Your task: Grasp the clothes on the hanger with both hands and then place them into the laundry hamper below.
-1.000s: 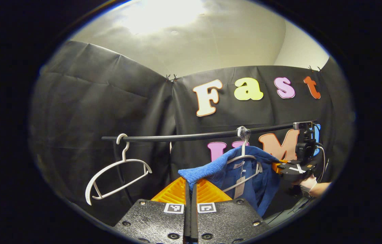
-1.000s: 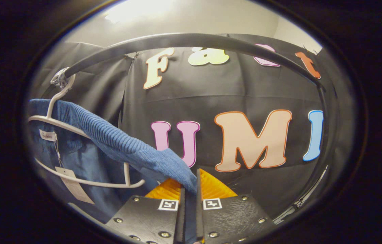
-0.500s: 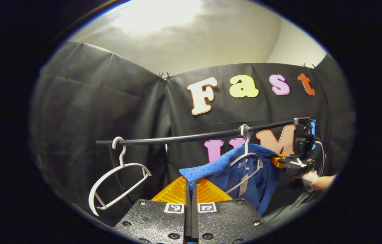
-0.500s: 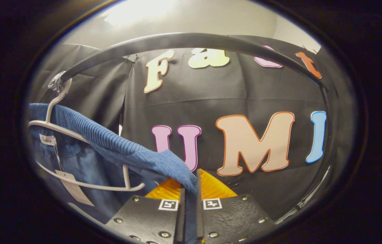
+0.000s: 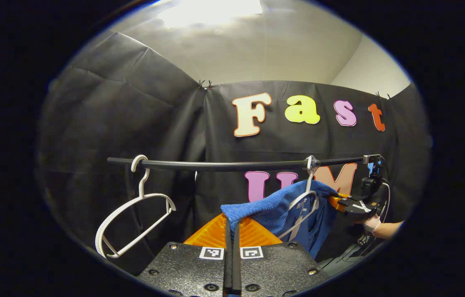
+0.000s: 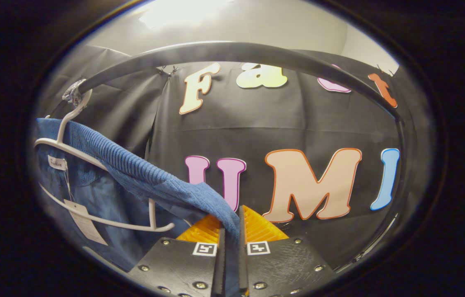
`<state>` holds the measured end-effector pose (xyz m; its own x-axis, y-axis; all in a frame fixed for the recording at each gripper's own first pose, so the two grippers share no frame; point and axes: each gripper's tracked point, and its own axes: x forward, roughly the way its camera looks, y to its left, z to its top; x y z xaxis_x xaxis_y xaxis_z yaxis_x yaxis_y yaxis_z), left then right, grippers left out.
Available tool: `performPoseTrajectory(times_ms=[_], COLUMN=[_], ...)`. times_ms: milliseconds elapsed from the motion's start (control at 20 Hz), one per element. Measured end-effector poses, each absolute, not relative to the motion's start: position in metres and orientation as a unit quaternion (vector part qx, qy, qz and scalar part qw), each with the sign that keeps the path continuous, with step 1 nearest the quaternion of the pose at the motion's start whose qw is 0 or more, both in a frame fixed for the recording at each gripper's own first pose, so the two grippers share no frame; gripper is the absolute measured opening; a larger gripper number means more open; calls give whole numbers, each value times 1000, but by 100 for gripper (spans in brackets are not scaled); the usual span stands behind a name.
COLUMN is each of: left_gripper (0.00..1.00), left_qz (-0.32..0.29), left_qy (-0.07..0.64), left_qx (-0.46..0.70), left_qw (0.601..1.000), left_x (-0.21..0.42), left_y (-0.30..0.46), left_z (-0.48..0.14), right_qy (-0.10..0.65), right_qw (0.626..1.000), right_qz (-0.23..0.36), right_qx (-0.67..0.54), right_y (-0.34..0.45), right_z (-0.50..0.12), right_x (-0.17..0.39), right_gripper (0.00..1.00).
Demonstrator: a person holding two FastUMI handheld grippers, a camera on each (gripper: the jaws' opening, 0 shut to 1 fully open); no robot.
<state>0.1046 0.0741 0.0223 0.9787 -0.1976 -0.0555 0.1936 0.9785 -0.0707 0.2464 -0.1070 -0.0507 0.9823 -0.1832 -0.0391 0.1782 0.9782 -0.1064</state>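
The black rail spans your left gripper view from side to side; in the right gripper view it arches close overhead and bends down at the far right. Open room lies beneath it, between the two hangers, with the booth's cloth wall behind.

The blue garment hangs on the white hanger toward the rail's right end, stretched outward at both shoulders. In the right gripper view the garment runs from the hanger at left down to your fingers, a paper tag dangling inside it.

An empty white hanger hangs tilted near the rail's left end, well apart from the garment.

Your left gripper has its jaws together, clamped on the garment's near shoulder edge. Your right gripper likewise has its jaws pressed on the opposite shoulder edge; in the left gripper view that gripper sits just beside the garment's far side, with your hand behind it.
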Motion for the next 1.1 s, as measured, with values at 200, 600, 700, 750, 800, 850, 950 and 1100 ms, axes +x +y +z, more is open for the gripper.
performPoseTrajectory(times_ms=[200, 600, 700, 750, 800, 850, 950, 1100], left_gripper=[0, 0, 0, 0, 0, 0, 0, 1], left_qz=[-104, -88, -83, -80, -78, -77, -78, -76], left_qy=[36, 30, 30, 30, 33, 33, 33, 39], left_qx=[17, 28, 35, 41, 48, 53, 46, 25], left_qw=[994, 995, 996, 995, 995, 995, 995, 996], left_x=[116, 144, 150, 153, 157, 160, 165, 173], left_y=[83, 94, 97, 98, 99, 99, 99, 100], left_z=[19, 5, -2, -6, -10, -13, -19, -31], right_qy=[-1, -7, -4, -3, -2, -2, 1, 9], right_qw=[994, 992, 992, 992, 992, 991, 991, 989], right_qz=[-102, -107, -109, -111, -113, -114, -117, -122], right_qx=[-48, -60, -59, -60, -62, -64, -68, -78], right_y=[-115, -120, -122, -123, -124, -125, -126, -131], right_z=[-37, -37, -41, -42, -42, -43, -46, -53], right_x=[249, 248, 249, 248, 248, 248, 247, 247], right_gripper=[12, 12, 12, 12, 11, 11, 12, 12])
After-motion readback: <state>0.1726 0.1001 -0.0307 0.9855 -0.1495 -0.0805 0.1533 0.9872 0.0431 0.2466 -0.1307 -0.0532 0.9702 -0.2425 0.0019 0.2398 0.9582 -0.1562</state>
